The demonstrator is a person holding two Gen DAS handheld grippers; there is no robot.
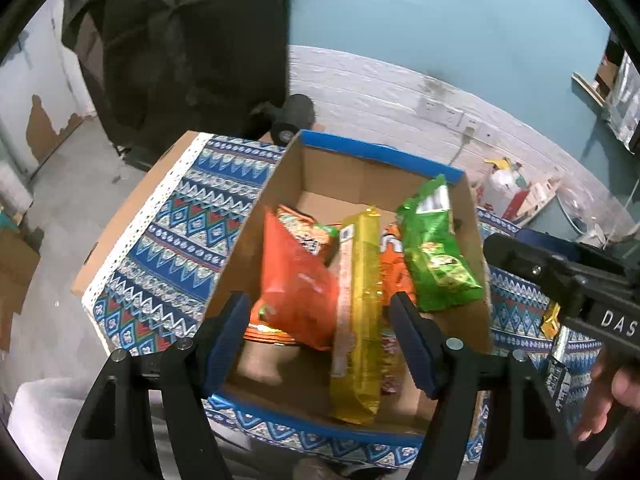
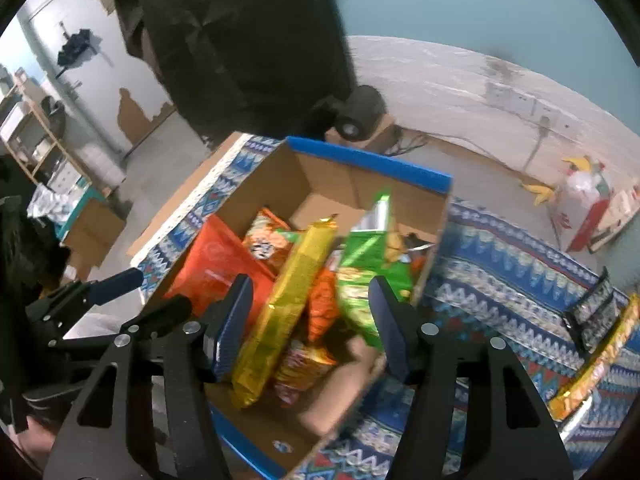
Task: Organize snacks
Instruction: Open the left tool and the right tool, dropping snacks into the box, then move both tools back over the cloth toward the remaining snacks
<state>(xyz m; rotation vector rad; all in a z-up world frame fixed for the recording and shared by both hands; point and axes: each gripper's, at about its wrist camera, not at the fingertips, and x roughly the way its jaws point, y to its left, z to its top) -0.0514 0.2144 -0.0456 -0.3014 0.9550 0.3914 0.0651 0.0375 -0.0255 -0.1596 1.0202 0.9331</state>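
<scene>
Snacks lie in the cardboard box (image 1: 256,216) on the patterned desk (image 1: 168,240).
Your left gripper (image 1: 320,340) and right gripper (image 2: 310,320) fingers stand apart, holding nothing.

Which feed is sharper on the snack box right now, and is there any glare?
Left wrist view: crisp on the blue-rimmed cardboard box, with mild sheen on the long yellow snack packet. Right wrist view: motion-smeared, worst on the green chip bag.

Print on the green packet (image 2: 370,276) is smeared by blur and unreadable. The yellow packet (image 1: 360,312) covers most of an orange packet (image 1: 394,276) behind it. A second yellow packet (image 2: 596,364) on the tabletop (image 2: 500,264) is cut by the right edge.
</scene>
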